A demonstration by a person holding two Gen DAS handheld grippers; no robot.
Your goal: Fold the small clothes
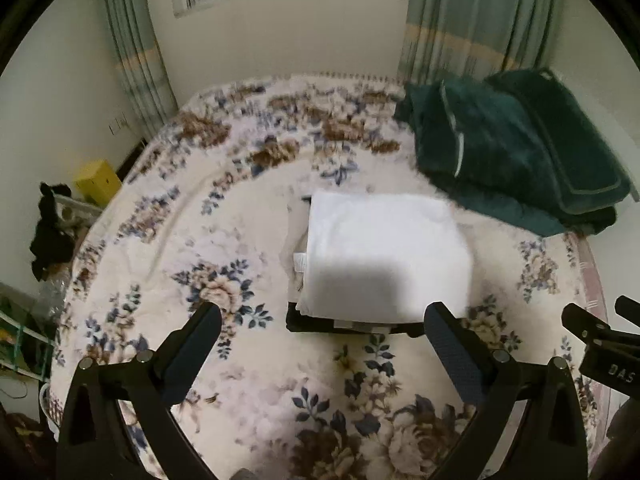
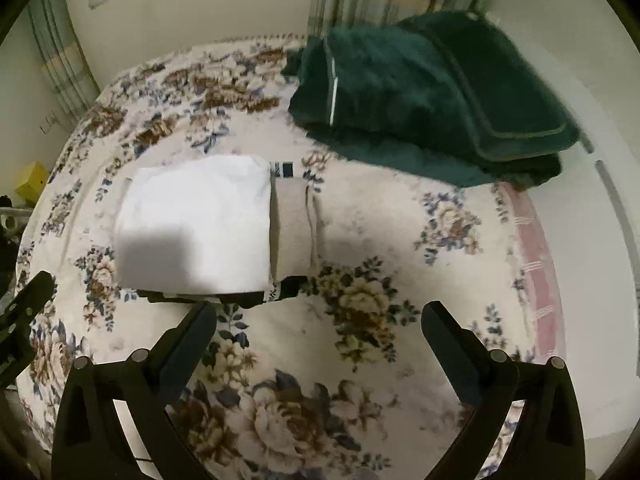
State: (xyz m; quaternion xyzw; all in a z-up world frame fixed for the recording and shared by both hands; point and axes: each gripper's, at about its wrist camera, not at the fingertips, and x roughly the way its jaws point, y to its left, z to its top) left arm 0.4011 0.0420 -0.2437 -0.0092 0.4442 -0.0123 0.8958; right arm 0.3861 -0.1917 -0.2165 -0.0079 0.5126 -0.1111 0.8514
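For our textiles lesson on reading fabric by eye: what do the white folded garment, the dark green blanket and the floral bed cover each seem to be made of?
White folded garment: probably a smooth, matte cotton-type fabric; flat surface, crisp folded edges.
Dark green blanket: looks like plush fleece; fuzzy deep pile, thick soft folds, piped edge.
Floral bed cover: seemingly a soft, slightly fuzzy printed fabric; the blur leaves the weave open.

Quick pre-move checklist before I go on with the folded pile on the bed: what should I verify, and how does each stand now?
1. Left gripper open and empty: ok.
2. Right gripper open and empty: ok.
3. White garment folded square on top of the pile: ok.
4. Beige garment aligned under it: not ok, sticks out on one side.
5. Dark items at the bottom neatly folded: cannot tell, mostly hidden.
6. Green blanket apart from the pile: ok.
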